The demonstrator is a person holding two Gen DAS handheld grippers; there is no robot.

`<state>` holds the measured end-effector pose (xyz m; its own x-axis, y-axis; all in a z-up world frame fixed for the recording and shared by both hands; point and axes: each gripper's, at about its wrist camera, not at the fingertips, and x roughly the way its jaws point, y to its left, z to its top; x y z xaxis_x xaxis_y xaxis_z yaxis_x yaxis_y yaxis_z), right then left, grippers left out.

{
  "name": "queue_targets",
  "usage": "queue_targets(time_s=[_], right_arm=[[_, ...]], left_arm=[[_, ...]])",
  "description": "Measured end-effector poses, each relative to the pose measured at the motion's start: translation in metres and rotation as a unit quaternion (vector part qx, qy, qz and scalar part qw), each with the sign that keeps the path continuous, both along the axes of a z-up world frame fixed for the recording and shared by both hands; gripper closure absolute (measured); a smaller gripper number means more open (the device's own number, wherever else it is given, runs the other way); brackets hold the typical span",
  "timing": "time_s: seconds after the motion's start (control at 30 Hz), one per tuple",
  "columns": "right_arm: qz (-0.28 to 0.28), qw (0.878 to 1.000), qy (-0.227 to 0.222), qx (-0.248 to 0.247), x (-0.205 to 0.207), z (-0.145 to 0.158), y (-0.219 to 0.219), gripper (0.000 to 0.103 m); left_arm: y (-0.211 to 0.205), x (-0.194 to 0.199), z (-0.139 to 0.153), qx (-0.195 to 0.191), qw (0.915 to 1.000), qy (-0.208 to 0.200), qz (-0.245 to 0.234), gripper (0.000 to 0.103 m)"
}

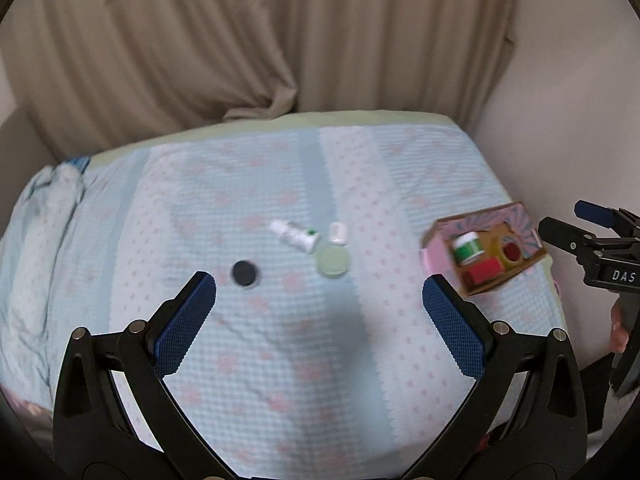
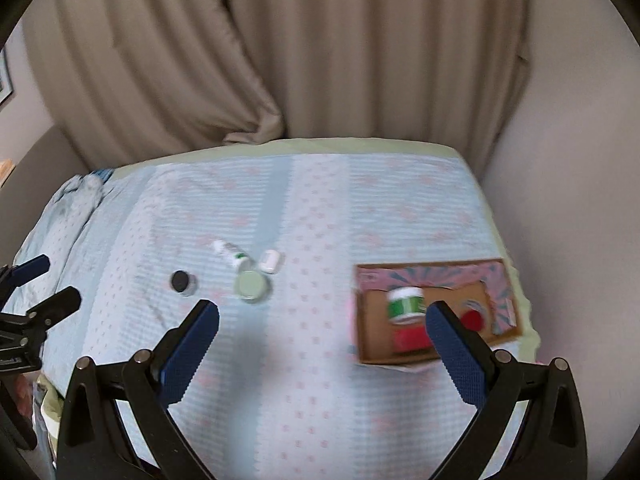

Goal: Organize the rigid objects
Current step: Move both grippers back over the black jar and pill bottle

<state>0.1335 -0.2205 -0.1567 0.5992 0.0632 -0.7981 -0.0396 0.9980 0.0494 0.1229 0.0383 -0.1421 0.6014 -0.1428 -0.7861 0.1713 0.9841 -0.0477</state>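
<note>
Both grippers stand wide open above the bed and grasp nothing. Left gripper [image 1: 319,292] shows blue ribbed pads spread well apart; right gripper [image 2: 322,320] is spread likewise, with its right pad [image 2: 456,354] overlapping the box in its own view.

Container: a cardboard box [image 2: 372,322] with a pink patterned wall lies at 3 o'clock on the bedspread [image 2: 304,380], near the right edge. Contents, as far as blur allows: a white-lidded jar with a green band [image 2: 405,304], a red block-shaped item [image 2: 412,338] just in front of it, and a round red item [image 2: 473,319] to their right.

Loose items sit near the centre of the bedspread, well apart from the box. A white tube with a green mark [image 1: 295,235] lies flat, its long axis running from 10 o'clock to 4 o'clock. A small white case [image 1: 338,233] lies beside the tube's lower end. A pale green round lid or jar [image 1: 332,262] sits just below both. A small black-capped jar [image 1: 245,273] stands alone at 9 o'clock from these.

View differences: the left wrist view shows the right gripper at its 3 o'clock edge, with part of a hand [image 1: 619,330] below it. The right wrist view shows the left gripper at its 9 o'clock edge, plus a picture frame corner [image 2: 5,80] on the wall. Beige curtains [image 2: 320,52] back both views.
</note>
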Motion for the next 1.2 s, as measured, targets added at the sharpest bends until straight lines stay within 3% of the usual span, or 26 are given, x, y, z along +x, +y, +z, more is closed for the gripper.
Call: queue_targets(time_s=[0.3, 0.5, 0.7, 0.97, 1.2], right_arm=[[0.034, 0.999, 0.018, 0.003, 0.051, -0.035, 0.099, 0.0], [0.059, 0.997, 0.04, -0.005, 0.094, -0.077, 0.143, 0.0], [0.113, 0.991, 0.073, -0.018, 0.139, -0.127, 0.165, 0.0], [0.222, 0.968, 0.098, -0.063, 0.211, -0.213, 0.19, 0.0], [0.301, 0.937, 0.139, -0.106, 0.262, -0.287, 0.216, 0.0]], left_arm=[[0.104, 0.034, -0.059, -0.024, 0.9988, 0.032, 0.03, 0.0], [0.131, 0.075, -0.122, -0.029, 0.998, 0.047, 0.03, 0.0], [0.128, 0.112, -0.194, -0.036, 0.9976, 0.055, 0.019, 0.001], [0.112, 0.158, -0.296, -0.03, 0.9967, 0.072, 0.023, 0.007], [0.098, 0.184, -0.346, -0.008, 0.9967, 0.078, 0.021, 0.012]])
